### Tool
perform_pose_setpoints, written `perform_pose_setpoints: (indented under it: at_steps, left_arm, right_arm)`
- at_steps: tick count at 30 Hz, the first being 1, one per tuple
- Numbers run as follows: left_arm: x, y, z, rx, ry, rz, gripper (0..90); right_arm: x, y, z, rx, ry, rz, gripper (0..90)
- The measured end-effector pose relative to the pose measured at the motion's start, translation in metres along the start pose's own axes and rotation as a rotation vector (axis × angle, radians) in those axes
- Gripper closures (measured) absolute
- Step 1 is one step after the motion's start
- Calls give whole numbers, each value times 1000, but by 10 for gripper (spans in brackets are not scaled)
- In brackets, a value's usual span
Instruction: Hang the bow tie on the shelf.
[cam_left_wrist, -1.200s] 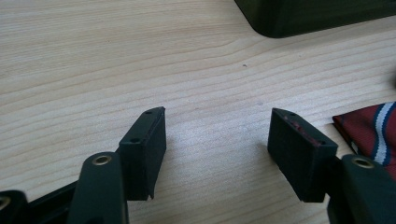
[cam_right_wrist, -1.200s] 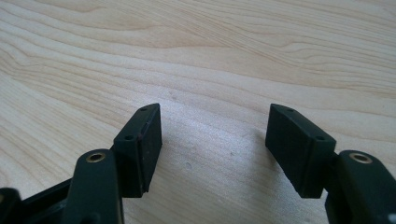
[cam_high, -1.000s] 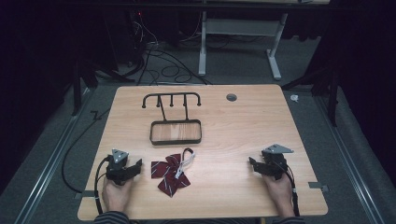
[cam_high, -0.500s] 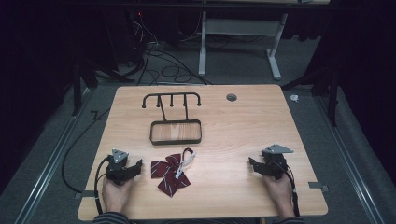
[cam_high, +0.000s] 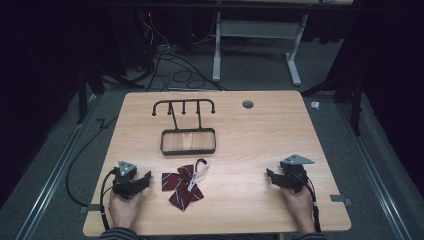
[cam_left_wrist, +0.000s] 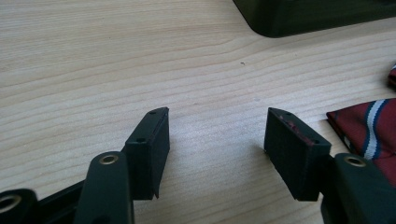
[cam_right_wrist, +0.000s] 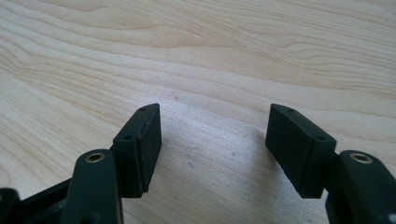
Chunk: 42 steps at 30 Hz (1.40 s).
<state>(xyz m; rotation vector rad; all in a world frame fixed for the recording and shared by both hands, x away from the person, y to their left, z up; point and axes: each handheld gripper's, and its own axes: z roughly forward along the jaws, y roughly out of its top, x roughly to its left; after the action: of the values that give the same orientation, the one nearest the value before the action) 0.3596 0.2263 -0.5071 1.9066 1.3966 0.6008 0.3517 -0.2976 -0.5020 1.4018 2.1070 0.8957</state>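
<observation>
On the near left of the wooden surface (cam_high: 260, 135), the left hand-held gripper (cam_high: 145, 178) rests low with its jaws wide apart and nothing between them; they have just been closing a little, over bare wood. In the left gripper view the striped cloth lies just beside its right-hand jaw, not touching it.

Just to its right lies the dark red bow tie (cam_high: 181, 186), flat, with pale stripes and a white strap (cam_high: 199, 172) looped out toward the rack. I judge this the thing to be picked up. The likely trouble: the fabric is thin, soft and folded in layers, so jaws coming down flat may pinch only the top fold, or slide off and push the bow across the smooth wood. The strap could also snag on a jaw and drag the bow askew.

Beyond it stands a black metal rack (cam_high: 187, 141), a rounded rectangular frame with thin uprights and a hooked bar on top; a trailing strap might catch there.

Well to the right, the right hand-held gripper (cam_high: 270, 176) sits with ribbed black jaws spread, empty, over pale grained wood.
</observation>
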Motion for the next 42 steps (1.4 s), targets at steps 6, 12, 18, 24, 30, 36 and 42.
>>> perform_pose_setpoints:
  at_steps: [6, 12, 18, 24, 30, 36, 42]
  left_arm:
    - [-3, 1, -6, -17, -16, -3, 423]
    - [-6, 4, -14, -29, -45, 3, 432]
    - [-10, 10, -19, -35, -74, 7, 451]
    - [-21, 21, -25, -47, -104, 22, 466]
    - [-29, 28, -24, -40, -128, 51, 494]
    - [-40, 36, -21, -28, -165, 78, 519]
    - [-52, 48, -15, -16, -208, 90, 562]
  right_arm:
    - [0, 0, 0, 0, 0, 0, 374]
    - [0, 0, 0, 0, 0, 0, 374]
    - [0, 0, 0, 0, 0, 0, 374]
    - [0, 0, 0, 1, 0, 0, 374]
    - [0, 0, 0, 1, 1, 0, 374]
    - [0, 0, 0, 1, 1, 0, 374]
    - [0, 0, 0, 0, 2, -1, 374]
